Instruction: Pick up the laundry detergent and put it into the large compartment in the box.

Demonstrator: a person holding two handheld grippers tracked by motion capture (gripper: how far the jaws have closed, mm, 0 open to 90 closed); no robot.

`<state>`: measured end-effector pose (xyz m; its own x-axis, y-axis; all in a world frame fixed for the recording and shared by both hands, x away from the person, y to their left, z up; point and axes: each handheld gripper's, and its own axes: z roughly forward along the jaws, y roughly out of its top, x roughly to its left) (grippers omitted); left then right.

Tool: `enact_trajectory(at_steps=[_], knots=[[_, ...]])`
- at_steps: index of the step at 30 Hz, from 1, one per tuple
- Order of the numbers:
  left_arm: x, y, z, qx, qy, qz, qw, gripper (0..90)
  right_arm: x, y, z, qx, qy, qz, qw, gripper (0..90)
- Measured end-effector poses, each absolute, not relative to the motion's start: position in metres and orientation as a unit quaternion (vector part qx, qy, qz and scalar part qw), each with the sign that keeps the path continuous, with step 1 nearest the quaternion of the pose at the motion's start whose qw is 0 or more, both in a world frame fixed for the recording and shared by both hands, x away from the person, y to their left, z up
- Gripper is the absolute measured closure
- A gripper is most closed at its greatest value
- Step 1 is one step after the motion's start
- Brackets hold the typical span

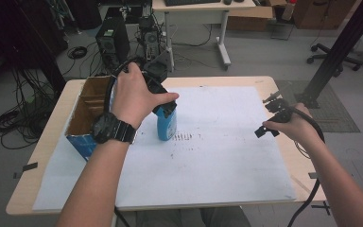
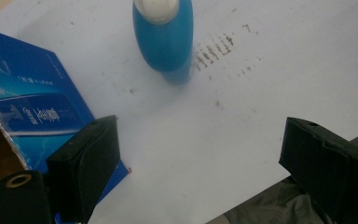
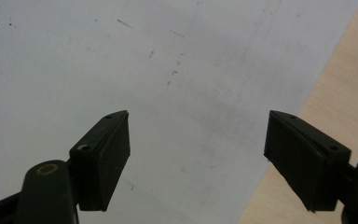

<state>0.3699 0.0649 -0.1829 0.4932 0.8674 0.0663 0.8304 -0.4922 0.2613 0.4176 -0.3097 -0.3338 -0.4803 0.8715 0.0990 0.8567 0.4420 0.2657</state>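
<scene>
The left gripper (image 2: 196, 158) hangs above the bottle (image 2: 164, 35), jaws wide apart with nothing between them, placed to come down on it. The bottle stands upright on the white sheet (image 1: 217, 156), just beside the open box (image 1: 82, 118). The right gripper (image 3: 198, 158), jaws apart and empty, waits over the sheet's edge.
</scene>
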Motion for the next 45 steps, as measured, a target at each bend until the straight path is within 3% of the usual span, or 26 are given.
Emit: enact_trajectory(at_steps=[45], knots=[[0.429,0.051,-0.2,0.837,0.538,0.074,0.069,11.5,0.421,-0.313,-0.343,0.506,0.852,0.132,0.022,21.9]])
